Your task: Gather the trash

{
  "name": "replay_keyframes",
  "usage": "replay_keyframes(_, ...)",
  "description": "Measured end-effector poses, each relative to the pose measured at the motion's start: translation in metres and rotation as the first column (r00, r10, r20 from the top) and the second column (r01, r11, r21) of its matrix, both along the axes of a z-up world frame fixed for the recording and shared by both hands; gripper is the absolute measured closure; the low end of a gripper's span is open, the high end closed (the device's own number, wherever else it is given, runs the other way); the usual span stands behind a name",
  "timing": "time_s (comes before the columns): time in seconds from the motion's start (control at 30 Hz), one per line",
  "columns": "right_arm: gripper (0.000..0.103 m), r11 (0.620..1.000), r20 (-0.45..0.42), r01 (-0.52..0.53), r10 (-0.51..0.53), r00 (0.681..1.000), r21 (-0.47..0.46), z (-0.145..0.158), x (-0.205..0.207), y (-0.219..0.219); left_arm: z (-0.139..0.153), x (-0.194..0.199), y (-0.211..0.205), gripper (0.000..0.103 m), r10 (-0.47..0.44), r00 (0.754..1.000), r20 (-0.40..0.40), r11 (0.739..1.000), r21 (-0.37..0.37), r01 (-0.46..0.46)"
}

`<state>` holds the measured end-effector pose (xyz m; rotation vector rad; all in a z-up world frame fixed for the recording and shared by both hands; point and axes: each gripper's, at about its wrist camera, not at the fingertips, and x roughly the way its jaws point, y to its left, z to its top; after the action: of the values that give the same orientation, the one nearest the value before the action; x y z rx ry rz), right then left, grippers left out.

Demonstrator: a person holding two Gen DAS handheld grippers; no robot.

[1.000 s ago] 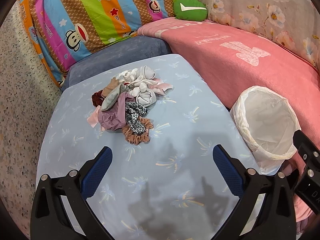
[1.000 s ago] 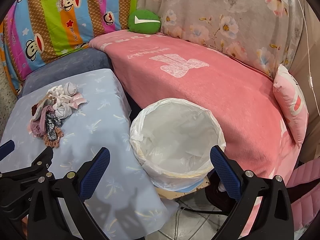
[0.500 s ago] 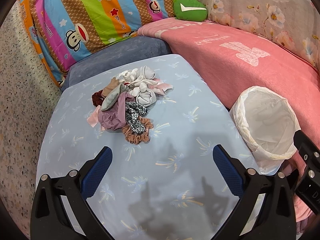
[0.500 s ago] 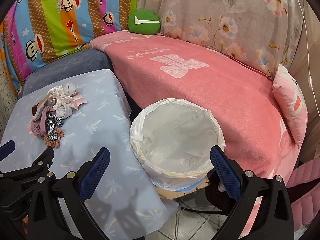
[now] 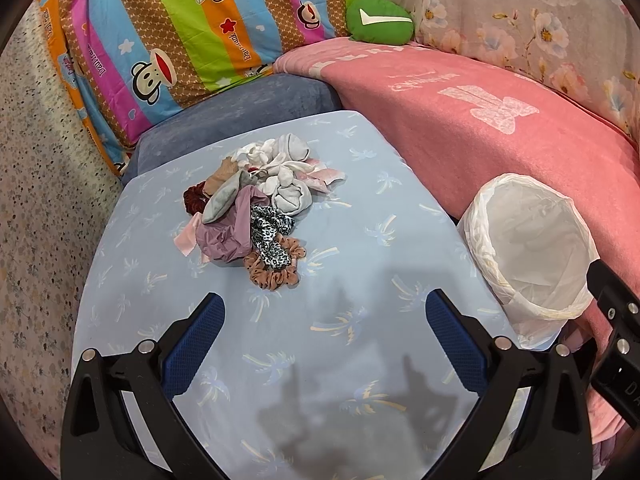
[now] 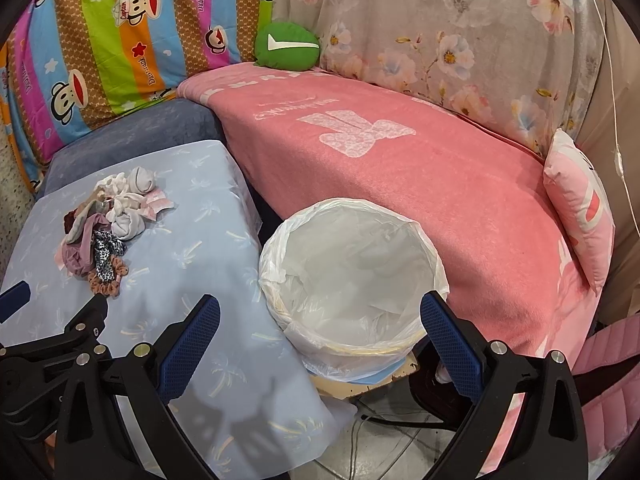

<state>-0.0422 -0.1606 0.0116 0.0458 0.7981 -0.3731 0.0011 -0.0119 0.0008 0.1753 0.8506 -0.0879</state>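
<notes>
- The task looks barely begun: the whole heap of scraps (image 5: 256,208), made of crumpled white cloth, a mauve rag, a leopard-print scrunchie and a tan one, lies on the far left part of the worktop (image 5: 360,332), untouched.
- The lined bin (image 6: 352,276) stands off the worktop's right edge, just beside the pink-covered sofa (image 6: 440,184); it appears empty apart from its white liner.
- The left tongs (image 5: 324,324) hang spread wide over bare worktop, near the heap but clear of it, pinching nothing.
- The right tongs (image 6: 320,324) are also spread wide, framing the near rim of the bin, with nothing between them.
- Everything is left: each scrap must be picked up and dropped in the bin.
- How many pieces the heap holds is hard to tell, since they overlap; the bin's base and what it stands on are mostly hidden.
</notes>
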Motion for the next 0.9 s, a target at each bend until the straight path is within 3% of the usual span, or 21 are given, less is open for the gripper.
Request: replay_keyframes(0.9, 0.005, 1.0, 0.012, 0.004, -0.004, 1.0, -0.005, 0.0053, -0.0026, 0.0, 0.0024, 0.0059, -0.0055, 0.007, -0.007, 1.0, -0.001, 1.0, -0.007, 0.007)
